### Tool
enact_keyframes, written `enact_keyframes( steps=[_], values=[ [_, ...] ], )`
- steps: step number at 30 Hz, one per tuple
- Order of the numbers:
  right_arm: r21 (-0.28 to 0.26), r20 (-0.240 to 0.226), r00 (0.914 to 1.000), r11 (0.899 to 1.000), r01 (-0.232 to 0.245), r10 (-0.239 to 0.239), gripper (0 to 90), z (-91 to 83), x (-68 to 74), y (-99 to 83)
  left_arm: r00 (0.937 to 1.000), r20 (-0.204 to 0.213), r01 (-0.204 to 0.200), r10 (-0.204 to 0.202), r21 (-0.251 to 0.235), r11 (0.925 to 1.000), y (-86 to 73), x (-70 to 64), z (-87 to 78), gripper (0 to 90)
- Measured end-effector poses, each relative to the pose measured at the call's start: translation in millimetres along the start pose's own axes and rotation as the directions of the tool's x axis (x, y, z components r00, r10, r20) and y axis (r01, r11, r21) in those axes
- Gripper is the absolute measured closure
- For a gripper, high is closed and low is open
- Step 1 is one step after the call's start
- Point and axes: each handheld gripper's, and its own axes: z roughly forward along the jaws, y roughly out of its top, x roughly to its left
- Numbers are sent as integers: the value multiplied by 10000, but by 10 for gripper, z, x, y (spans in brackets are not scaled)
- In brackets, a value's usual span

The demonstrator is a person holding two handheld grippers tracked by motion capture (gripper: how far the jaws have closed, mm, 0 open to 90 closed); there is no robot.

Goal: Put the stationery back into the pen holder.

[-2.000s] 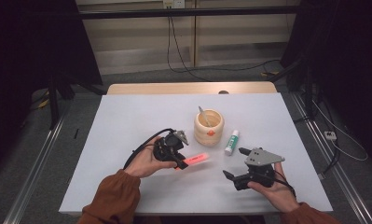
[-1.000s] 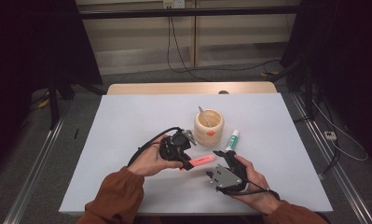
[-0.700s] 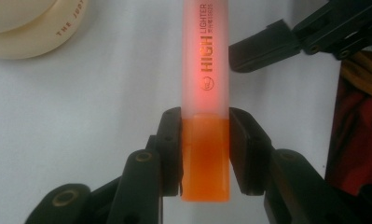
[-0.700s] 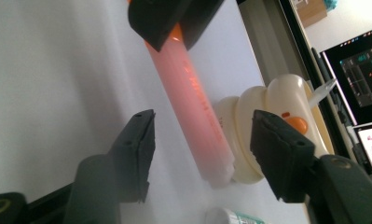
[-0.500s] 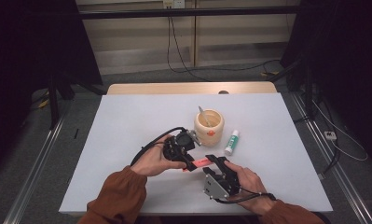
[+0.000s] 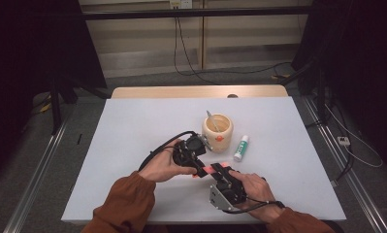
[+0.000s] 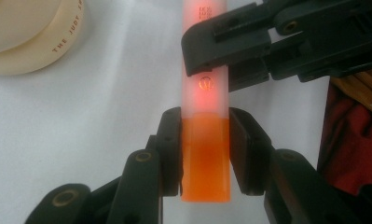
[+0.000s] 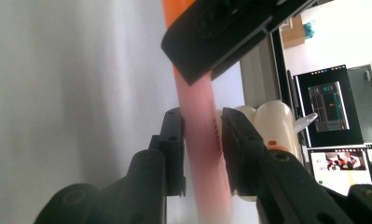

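in the high view we see the white surface (image 6: 133, 145) with both our hands low at its near middle. our left gripper (image 6: 199, 170) points toward 4 o'clock and our right gripper (image 6: 219, 171) points toward 11 o'clock, so the two tips meet over the orange tube (image 6: 211, 168), which lies between them just off the surface. at 12 o'clock from the tube stands the cream cup (image 6: 217, 128) with a spoon (image 6: 211, 119) in it, close behind our left gripper. the small green-and-white tube (image 6: 240, 148) lies at 2 o'clock from the grippers, just beside the cup and apart from both.

in the left gripper view, the left gripper (image 7: 205, 151) has its jaws nearly closed on the orange tube (image 7: 205, 163), pressed against both sides of the deep orange end. the tube runs straight up to 12 o'clock, where its paler, frosted part begins. the right gripper (image 7: 230, 51) comes in from 2 o'clock and crosses that pale part. the cream cup (image 7: 32, 37) sits at 10 o'clock.

in the right gripper view, the right gripper (image 8: 202, 140) has its jaws drawn in on the pale pink part of the orange tube (image 8: 200, 135), touching it on both sides. the left gripper (image 8: 216, 42) sits at 12 o'clock over the orange end. the cream cup (image 8: 274, 123) shows at 3 o'clock, just behind the right jaw.
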Motion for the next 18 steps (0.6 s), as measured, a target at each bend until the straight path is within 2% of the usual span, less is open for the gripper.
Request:
enact_keyframes(
  steps=[5, 6, 8, 9, 10, 14, 15, 16, 18],
  values=[
    [-55, -90, 9997, 9997, 221, -222, 742, 0, 3, -10, 10000, -57, -55, 55, -68, 10000, 0, -5, -4, 669],
    [-72, -89, 9998, 9998, 183, -184, 777, -4, 7, -11, 9998, -93, -153, 152, -66, 9999, 1, -5, -5, 665],
    [-180, -222, 9995, 9996, 204, -208, 778, 1, -10, -18, 9997, -151, -216, 215, -59, 9997, -2, -11, 8, 665],
    [-140, -323, 9995, 9999, 37, -41, 778, 0, -5, -23, 9997, -123, -215, 214, -75, 9997, -4, -5, 7, 665],
    [-105, -299, 9996, 9999, 19, -22, 778, -3, -2, -27, 9999, -47, -110, 109, -226, 9997, -14, -1, 16, 664],
    [-119, -403, 9992, 9999, 19, -24, 779, -10, -9, -30, 9996, -22, -298, 298, -305, 9991, -36, -1, 14, 660],
    [-150, -392, 9992, 9999, 79, -84, 779, -10, -17, -29, 9996, 29, -286, 287, -331, 9990, -41, -3, 11, 653],
    [-135, -394, 9992, 9999, -63, 58, 779, -14, -11, -33, 9997, 105, -230, 234, -373, 9990, -48, 1, 4, 631],
    [-129, -382, 9992, 9999, -75, 70, 779, -15, -28, -45, 9998, -14, -195, 195, -383, 9991, -68, 13, -9, 579]
  ],
)
